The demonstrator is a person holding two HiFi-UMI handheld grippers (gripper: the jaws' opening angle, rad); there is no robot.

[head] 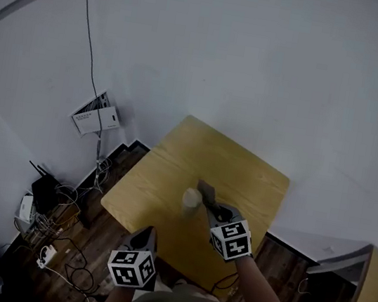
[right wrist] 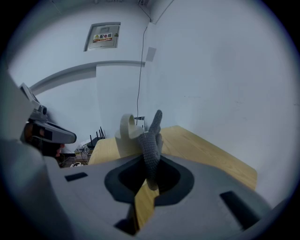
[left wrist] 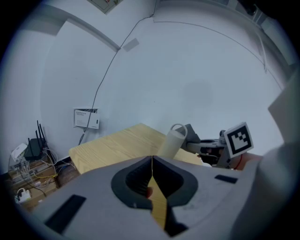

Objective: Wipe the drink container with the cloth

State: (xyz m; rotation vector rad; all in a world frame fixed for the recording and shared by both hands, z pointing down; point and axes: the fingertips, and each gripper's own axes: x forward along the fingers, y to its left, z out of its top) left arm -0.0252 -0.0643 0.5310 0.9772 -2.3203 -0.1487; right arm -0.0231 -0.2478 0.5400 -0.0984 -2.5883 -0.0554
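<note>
**Wiping task, head view and both gripper views.** The drink container (head: 192,201) — a pale, upright cylinder with a loop at its top — stands on the wooden desk (head: 243,168), about midway across and somewhat toward the near edge. The right claw (head: 217,212) is clamped on the grey cloth (head: 206,188). In the right gripper view the cloth (right wrist: 151,143) rises from between the jaws as a narrow knitted strip. Its free end stands just beside the container (right wrist: 125,129), though contact cannot be confirmed. From this claw (right wrist: 150,165) the container lies just ahead and to the left. The left claw (head: 147,237) hangs at the near left edge of the desk, well apart from the container. In the left gripper view its jaws (left wrist: 152,161) are pressed together with nothing between them, and the container (left wrist: 171,140) lies ahead and to the right. The right claw is thus the nearer one, and it carries the cloth. The container's long axis is vertical, so wiping strokes would probably run up and down its side or around it. Nothing grips the container — a sideways push from the cloth could slide or tip it unless the left claw opens and crosses over to steady it.
</note>
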